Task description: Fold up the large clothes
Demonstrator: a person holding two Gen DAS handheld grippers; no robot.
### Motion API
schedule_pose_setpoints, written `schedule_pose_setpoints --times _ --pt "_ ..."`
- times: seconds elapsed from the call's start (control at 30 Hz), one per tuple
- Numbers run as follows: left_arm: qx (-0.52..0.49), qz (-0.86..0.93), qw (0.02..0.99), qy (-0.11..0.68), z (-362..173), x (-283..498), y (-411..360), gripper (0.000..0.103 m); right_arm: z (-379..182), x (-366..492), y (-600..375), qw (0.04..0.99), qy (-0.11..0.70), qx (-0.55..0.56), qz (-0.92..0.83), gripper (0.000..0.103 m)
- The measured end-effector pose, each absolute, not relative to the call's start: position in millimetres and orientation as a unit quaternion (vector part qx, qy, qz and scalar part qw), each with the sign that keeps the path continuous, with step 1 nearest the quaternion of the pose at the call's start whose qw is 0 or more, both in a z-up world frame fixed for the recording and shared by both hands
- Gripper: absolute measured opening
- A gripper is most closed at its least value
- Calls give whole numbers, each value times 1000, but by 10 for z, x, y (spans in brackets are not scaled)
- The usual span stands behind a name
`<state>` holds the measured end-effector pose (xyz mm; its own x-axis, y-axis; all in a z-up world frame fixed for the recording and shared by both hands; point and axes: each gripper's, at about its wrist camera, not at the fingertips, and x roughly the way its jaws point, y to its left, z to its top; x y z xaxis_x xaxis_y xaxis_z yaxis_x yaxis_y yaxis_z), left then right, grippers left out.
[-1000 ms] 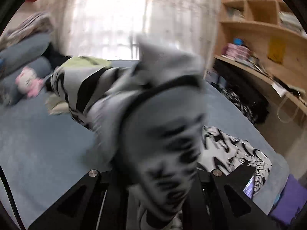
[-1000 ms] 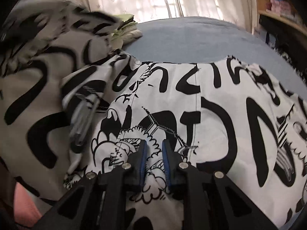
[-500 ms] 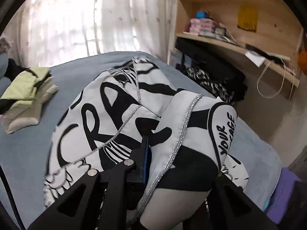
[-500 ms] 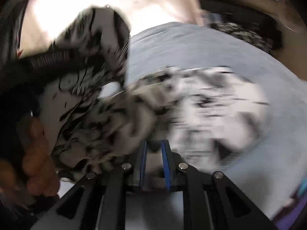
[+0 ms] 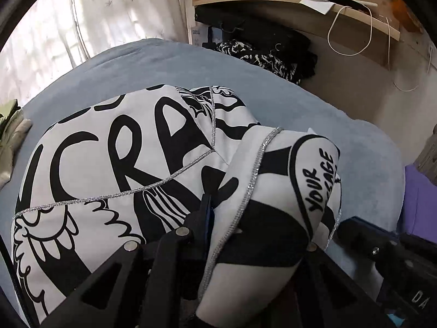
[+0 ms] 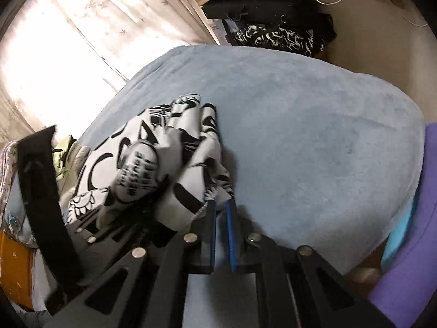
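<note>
A: Where's the garment [image 5: 114,169]?

B: On the blue bed [image 5: 273,87], mostly spread flat, its right part folded over in a hump. On the far left sit some green folded clothes [image 5: 11,136].

A: And the left hand-held gripper [image 5: 232,218]?

B: Clamped on the garment's folded part; cloth drapes over one finger, so only the other shows.

A: The right hand-held gripper [image 6: 221,213]?

B: Its jaws stand slightly apart, a hem just at the tips. I can't tell whether it grips.

A: How to fold well?

B: I'd judge: carry the fold across level, line up the silver-trimmed edges, lay it down before letting go, then smooth the hump.
</note>
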<state>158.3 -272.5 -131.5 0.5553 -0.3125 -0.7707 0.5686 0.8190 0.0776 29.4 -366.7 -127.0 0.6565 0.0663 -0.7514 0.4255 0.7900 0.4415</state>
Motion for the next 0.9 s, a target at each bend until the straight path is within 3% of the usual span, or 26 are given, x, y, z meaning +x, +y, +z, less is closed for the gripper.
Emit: schedule_pose_setpoints --times 0.33,0.37,0.4,0.47,0.67,0.8,0.9 --pt "162 -239 849 442 -1272 1762 -2752 22 -1211 370 -3738 859 403 299 -107 9" --pt "157 -247 844 449 -1225 1755 -2728 35 -1185 371 -3747 859 403 297 -108 9" --pt "141 -263 834 463 -1171 1752 -2690 56 -1172 393 -3779 859 405 296 -106 10" --pt "108 -276 830 472 -1040 1729 -2587 72 -1111 414 -3811 860 405 291 -107 12" --pt "34 -306 831 462 -492 1519 -2145 76 -822 468 -3883 872 386 289 -88 15" --pt "21 -253 868 427 -221 1527 -1695 76 -658 628 -3921 873 382 300 -42 35" --pt "19 -200 883 425 -249 1667 -1336 75 -649 809 -3930 861 398 317 2 35"
